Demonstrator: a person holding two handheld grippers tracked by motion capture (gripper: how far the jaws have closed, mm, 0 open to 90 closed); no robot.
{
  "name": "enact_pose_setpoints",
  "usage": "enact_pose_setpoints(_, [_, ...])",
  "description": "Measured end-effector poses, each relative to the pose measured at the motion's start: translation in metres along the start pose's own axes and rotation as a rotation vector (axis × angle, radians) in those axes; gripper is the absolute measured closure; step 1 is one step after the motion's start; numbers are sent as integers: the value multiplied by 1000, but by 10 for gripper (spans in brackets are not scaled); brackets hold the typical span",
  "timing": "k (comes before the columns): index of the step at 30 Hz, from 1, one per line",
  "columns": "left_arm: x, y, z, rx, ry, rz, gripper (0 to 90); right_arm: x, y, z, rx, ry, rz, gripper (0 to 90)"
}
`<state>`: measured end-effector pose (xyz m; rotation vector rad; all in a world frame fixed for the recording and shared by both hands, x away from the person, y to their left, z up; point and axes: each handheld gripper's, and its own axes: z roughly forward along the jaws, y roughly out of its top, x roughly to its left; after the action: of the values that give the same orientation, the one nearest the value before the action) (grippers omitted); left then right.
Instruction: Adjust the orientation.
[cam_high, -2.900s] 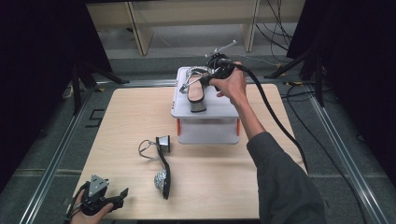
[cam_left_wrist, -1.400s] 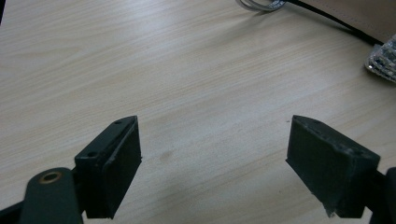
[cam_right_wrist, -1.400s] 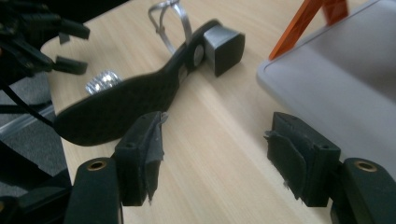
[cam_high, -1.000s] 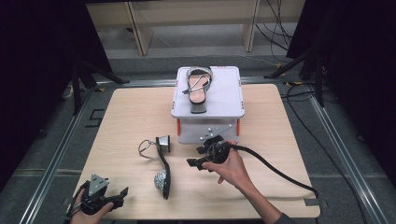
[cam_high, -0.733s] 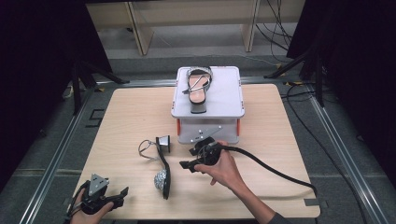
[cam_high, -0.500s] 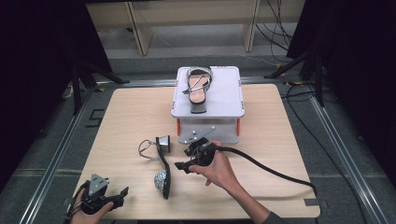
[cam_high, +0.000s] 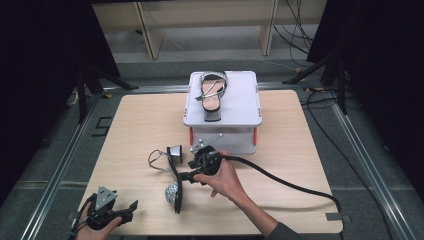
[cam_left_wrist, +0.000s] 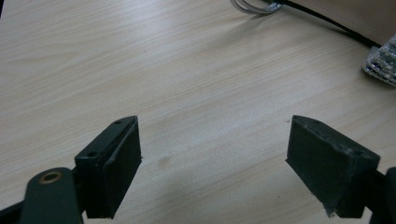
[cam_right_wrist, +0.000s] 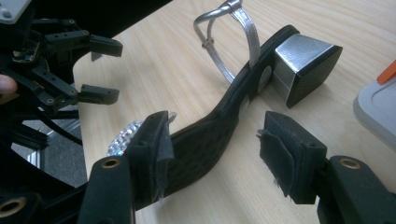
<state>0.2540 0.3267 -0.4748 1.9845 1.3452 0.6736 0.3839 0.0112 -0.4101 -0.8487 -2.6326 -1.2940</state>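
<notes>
R gripper straddles the sandal mid-sole, jaws closing but not clamped yet. Sole's long axis runs across the jaw gap, heel away. L gripper idle, jaws apart, w/ nothing between.

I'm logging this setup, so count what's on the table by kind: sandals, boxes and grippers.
Sandals: 2, one on the box lid, one lying on its side on the table
Lidded plastic boxes: 1
Handheld grippers: 2, left gripper and right gripper
Total: 5
</notes>
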Motion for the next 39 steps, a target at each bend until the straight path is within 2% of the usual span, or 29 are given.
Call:
enact_pose_setpoints(2, [-1,0,0,-7,-2,-8,172,2,3,2,14,-10,-12,425])
enact_pose_setpoints(5, [-1,-1,0,-10,-5,-16,172,8,7,6,-9,10,-22,446])
enact_pose_setpoints(6, [0,-1,0,-9,-6,-16,172,14,11,12,6,10,-47,460])
enact_pose_setpoints(7, [0,-1,0,-9,-6,-16,172,14,11,15,-6,-6,-66,470])
enact_pose_setpoints(8, [0,-1,-1,2,4,-1,172,14,11,15,-6,-6,-66,470])
enact_pose_setpoints(9, [1,-1,-1,7,10,6,172,14,10,19,19,14,-25,476])
enact_pose_setpoints(10, [0,-1,0,-9,-9,-17,172,9,8,23,38,3,-17,492])
enact_pose_setpoints(12, [0,0,0,-10,-7,-13,172,9,9,22,55,-6,-8,521])
enact_pose_setpoints(13, [0,-1,-1,-1,0,0,172,6,9,23,63,4,-31,555])
enact_pose_setpoints(15, [-1,-1,-1,-11,-2,-11,172,6,8,22,65,5,-43,577])
enact_pose_setpoints(16, [0,0,-1,-10,-1,-11,172,8,8,18,83,4,-61,635])
enact_pose_setpoints(18, [-1,-1,0,-10,-11,-17,172,7,7,13,102,-19,-84,644])
enact_pose_setpoints(19, [0,-1,0,-5,-6,-8,172,6,6,12,109,-23,-90,649])
enact_pose_setpoints(20, [0,-1,-1,-7,-1,-6,172,6,5,10,126,-25,-81,652])
enact_pose_setpoints(21, [0,-1,-1,-7,-1,-6,172,5,3,7,126,-30,-98,662])
enact_pose_setpoints(23, [0,-1,-1,-9,4,-4,172,2,1,5,125,-29,-98,664])
enact_pose_setpoints(24, [-1,-1,-1,-10,1,-11,172,-2,-3,3,133,-21,-87,670])
enact_pose_setpoints(25, [-1,-1,0,-10,-9,-21,172,-10,-13,-1,158,-7,-48,694])
enact_pose_setpoints(27, [0,-1,0,-7,-4,-11,172,-13,-17,-1,165,-4,-39,694])
enact_pose_setpoints(28, [-1,-1,0,-10,-10,-19,172,-21,-29,1,192,-4,-6,683])
enact_pose_setpoints(29, [-1,-1,0,-9,-10,-19,172,-30,-36,3,175,16,-38,692])
enact_pose_setpoints(30, [-1,-1,0,-10,-10,-19,172,-28,-39,2,194,47,39,689])
enact_pose_setpoints(33, [-1,-1,0,-9,-10,-18,172,-30,-42,-2,186,49,10,689])
enact_pose_setpoints(34, [-1,-1,0,-7,-1,-11,172,-26,-41,-12,192,13,2,683])
enact_pose_setpoints(35, [-1,-1,0,-7,-1,-11,172,-26,-41,-12,192,13,2,683])
enact_pose_setpoints(36, [-1,-1,0,-10,-10,-20,172,-26,-39,-22,163,-41,-47,667])
enact_pose_setpoints(37, [-1,-1,0,-9,-4,-14,172,-26,-39,-22,163,-41,-47,667])
enact_pose_setpoints(38, [-1,-1,0,-10,-10,-19,172,-27,-38,-32,141,-86,-42,643])
enact_pose_setpoints(39, [-1,-1,0,-10,-10,-19,172,-30,-38,-35,126,-108,-40,627])
